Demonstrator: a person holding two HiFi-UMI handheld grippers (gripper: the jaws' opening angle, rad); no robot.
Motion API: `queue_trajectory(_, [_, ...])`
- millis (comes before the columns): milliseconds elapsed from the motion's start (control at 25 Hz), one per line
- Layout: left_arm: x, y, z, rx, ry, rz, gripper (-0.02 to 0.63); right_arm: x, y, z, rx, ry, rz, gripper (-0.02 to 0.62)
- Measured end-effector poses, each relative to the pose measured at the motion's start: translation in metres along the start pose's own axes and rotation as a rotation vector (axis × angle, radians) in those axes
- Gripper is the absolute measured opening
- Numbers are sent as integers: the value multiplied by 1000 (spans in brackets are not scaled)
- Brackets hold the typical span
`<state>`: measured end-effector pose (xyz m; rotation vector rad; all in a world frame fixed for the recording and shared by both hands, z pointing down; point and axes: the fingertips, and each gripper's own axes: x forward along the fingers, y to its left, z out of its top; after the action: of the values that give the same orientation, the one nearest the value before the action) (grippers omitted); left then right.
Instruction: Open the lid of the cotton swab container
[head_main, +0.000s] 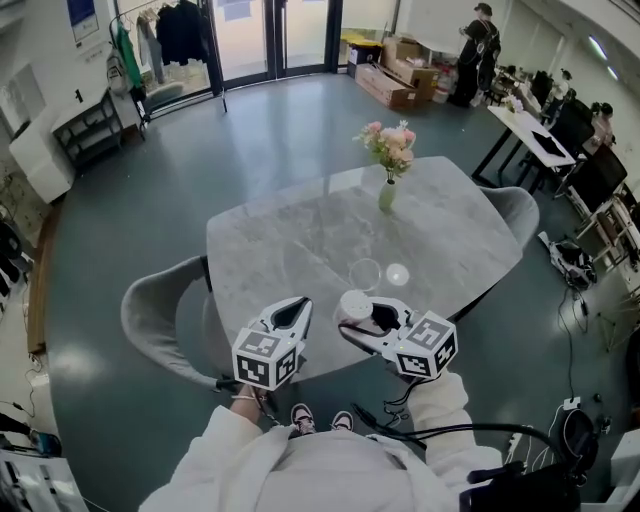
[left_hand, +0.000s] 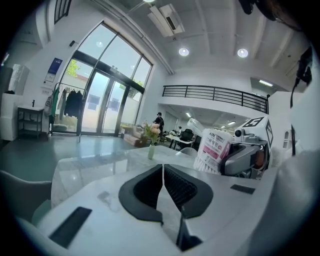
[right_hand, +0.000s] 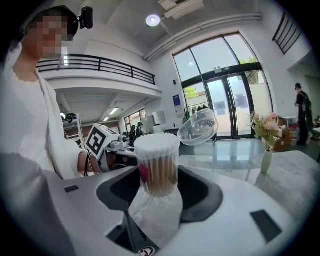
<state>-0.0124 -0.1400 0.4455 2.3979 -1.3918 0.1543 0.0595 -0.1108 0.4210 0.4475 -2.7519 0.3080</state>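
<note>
Right gripper (right_hand: 157, 175): fingers (right_hand: 202, 192) closed on the lower body of the cotton swab container (right_hand: 156, 165). The container is upright, by the near edge of the counter (head_main: 300, 240).

Left gripper (left_hand: 162, 169): fingers (left_hand: 145, 190) pressed together with nothing between them, just beside the right gripper.

Lid (right_hand: 198, 127): clear, already tipped up and back off the rim, apparently joined at one edge. The swab heads are exposed.

Handling (judgement):
- The container is light, thin-walled clear plastic. It is stiff, but likely to flex or crack under a hard squeeze.
- Its wall is smooth, so it is apt to slip in the grip.
- The best hold is round the body below the rim, as now, kept upright because the swabs sit loose.
- The lid is thin. Take it at the free edge opposite the joint, with light force.
</note>
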Motion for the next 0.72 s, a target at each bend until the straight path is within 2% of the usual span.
queue_trajectory(200, [3, -6, 0, -33, -7, -10, 18, -5, 2, 2, -17, -14, 19, 284])
queue_trajectory(720, [14, -25, -1, -38, -3, -28, 18, -18, 2, -9, -54, 10, -2, 284])
